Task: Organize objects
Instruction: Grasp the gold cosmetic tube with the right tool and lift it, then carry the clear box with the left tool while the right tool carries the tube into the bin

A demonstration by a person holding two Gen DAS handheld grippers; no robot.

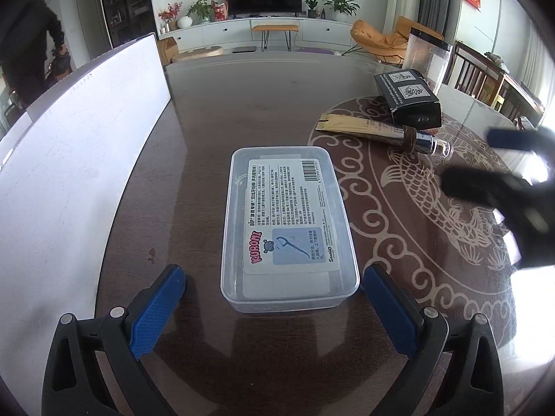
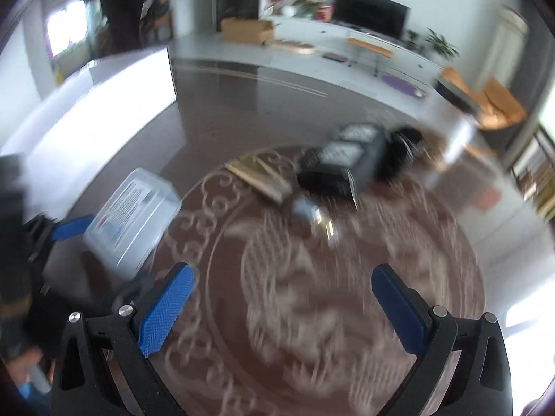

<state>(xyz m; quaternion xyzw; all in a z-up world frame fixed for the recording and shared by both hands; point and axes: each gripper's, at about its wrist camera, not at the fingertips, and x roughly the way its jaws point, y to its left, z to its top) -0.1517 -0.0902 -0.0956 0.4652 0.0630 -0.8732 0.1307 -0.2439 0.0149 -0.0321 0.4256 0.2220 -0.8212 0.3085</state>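
Observation:
A clear plastic box (image 1: 289, 222) with a white printed label lies on the dark table (image 1: 222, 111), just ahead of my open, empty left gripper (image 1: 274, 287); its blue fingers stand wide on either side of the box's near end. A gold packet (image 1: 360, 126), a dark tube with a clear cap (image 1: 425, 140) and a black carton (image 1: 407, 98) lie at the right. My right gripper (image 2: 282, 286) is open and empty over the patterned mat (image 2: 295, 312). That view is blurred and shows the box (image 2: 133, 213) at left and the carton (image 2: 343, 161) ahead.
A big white board (image 1: 69, 159) stands along the table's left side. A clear tall container (image 1: 428, 57) stands behind the carton. The right gripper shows blurred at the right of the left wrist view (image 1: 492, 170). A person stands far back left (image 1: 31, 48).

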